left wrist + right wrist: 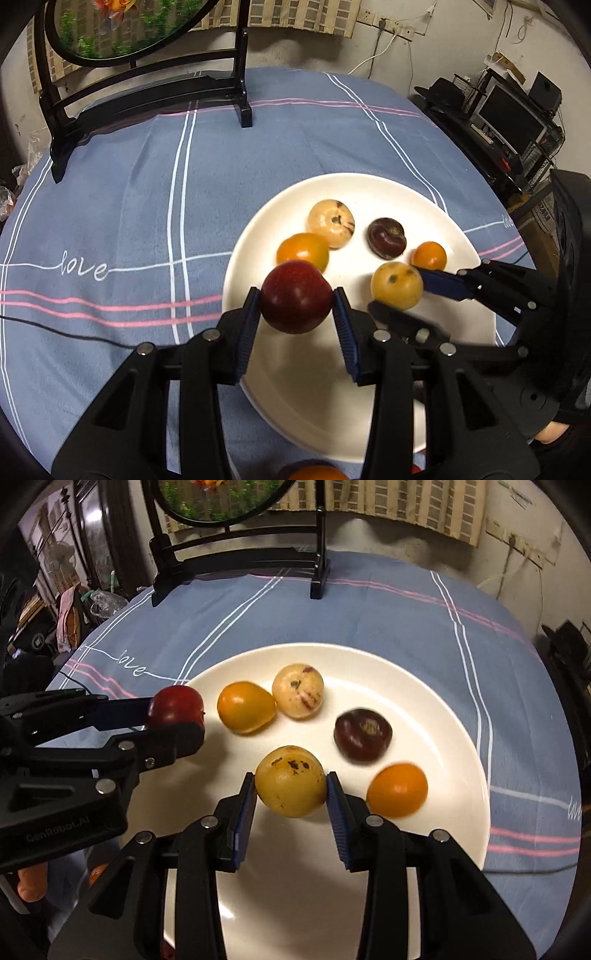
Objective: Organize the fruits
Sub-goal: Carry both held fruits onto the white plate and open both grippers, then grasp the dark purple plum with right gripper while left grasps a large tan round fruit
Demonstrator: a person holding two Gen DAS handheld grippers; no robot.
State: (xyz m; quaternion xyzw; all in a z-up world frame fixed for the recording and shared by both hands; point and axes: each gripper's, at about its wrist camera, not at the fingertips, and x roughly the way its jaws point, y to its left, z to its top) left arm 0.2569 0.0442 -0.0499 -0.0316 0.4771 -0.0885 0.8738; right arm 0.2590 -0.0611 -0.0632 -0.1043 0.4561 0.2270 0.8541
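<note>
Hidden or unclear: at the bottom edge of the left wrist view an orange fruit (317,472) is cut off by the frame and partly masked by the left gripper's body. In the right wrist view the small orange fruit (397,789) and the dark purple fruit (362,734) are smeared by motion blur. A person's fingertips (31,886) show only in part behind the left gripper's housing.

Container: a white plate (424,686) sits on the desk, which is covered by a blue striped cloth (147,206). On it lie a pale speckled fruit (297,690), a larger orange fruit (245,707), the dark purple fruit and the small orange fruit.

The left gripper (297,306) has its fingers closed on a red fruit (295,297), held over the plate's left rim. The right gripper (291,788) has a yellow spotted fruit (291,786) between its fingers over the plate; the left pad stands just clear of the fruit, the right pad appears to touch it, and whether the fruit rests on the plate cannot be told.
</note>
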